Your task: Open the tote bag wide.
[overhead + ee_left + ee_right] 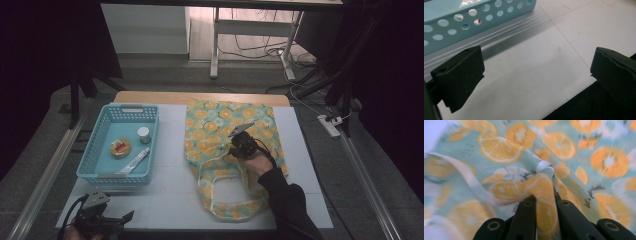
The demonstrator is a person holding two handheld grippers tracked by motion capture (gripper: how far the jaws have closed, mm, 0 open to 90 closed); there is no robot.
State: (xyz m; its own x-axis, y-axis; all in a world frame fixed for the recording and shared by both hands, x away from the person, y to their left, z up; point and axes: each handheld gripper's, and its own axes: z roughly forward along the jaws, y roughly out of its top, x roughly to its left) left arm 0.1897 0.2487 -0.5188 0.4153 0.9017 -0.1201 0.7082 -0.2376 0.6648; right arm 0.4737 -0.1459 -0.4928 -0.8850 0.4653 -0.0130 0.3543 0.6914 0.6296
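We pinch one orange-slice-printed pale green cloth tote bag (220, 135) in our right gripper (545, 202); our left gripper (536, 72) gapes beside one light blue perforated plastic basket (95, 157) holding three items.

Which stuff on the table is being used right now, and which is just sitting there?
In use:
- fruit-print tote bag, its fabric pinched
- right gripper, shut on a fold of the bag

Just lying about:
- blue basket
- small white jar, round yellow tin and tube inside the basket
- left gripper, jaws open over the bare table

left gripper (125, 218) fingers apart, right gripper (545, 202) fingers clamped
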